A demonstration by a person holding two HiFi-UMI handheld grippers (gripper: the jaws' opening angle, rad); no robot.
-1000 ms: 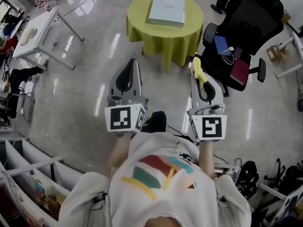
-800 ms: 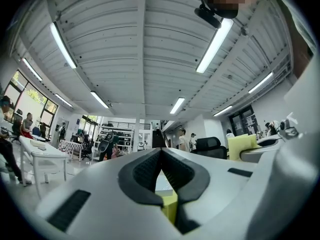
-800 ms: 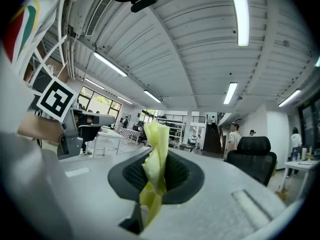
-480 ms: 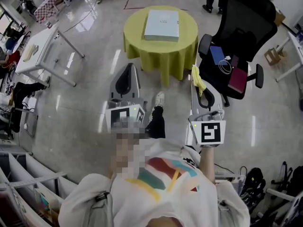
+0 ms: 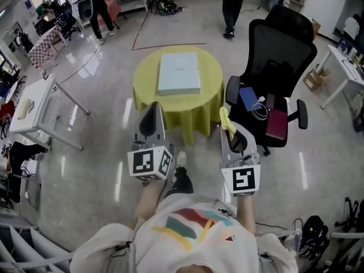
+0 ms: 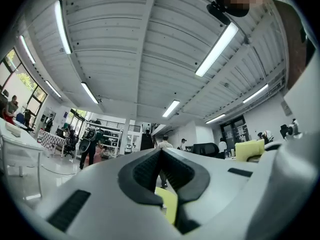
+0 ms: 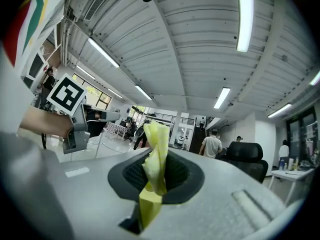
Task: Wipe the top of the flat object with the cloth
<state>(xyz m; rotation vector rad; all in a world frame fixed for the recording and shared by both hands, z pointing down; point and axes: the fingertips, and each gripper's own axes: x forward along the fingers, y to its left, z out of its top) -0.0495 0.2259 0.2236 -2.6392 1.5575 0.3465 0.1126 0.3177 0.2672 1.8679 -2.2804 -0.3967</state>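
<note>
My left gripper (image 5: 152, 110) has its fingers clenched on nothing. The fingers of my right gripper (image 5: 228, 131) grasp the one yellow cloth (image 5: 226, 119). I have walked closer, so the one round tabletop (image 5: 211, 81) is now just ahead. The one flat box (image 5: 179, 73) lies on it, not wiped yet.

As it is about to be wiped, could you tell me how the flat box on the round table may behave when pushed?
The box lies flat and low, so it should hardly tip. It looks thin, so probably light enough to slide. The tablecloth under it might drag and wrinkle.
</note>
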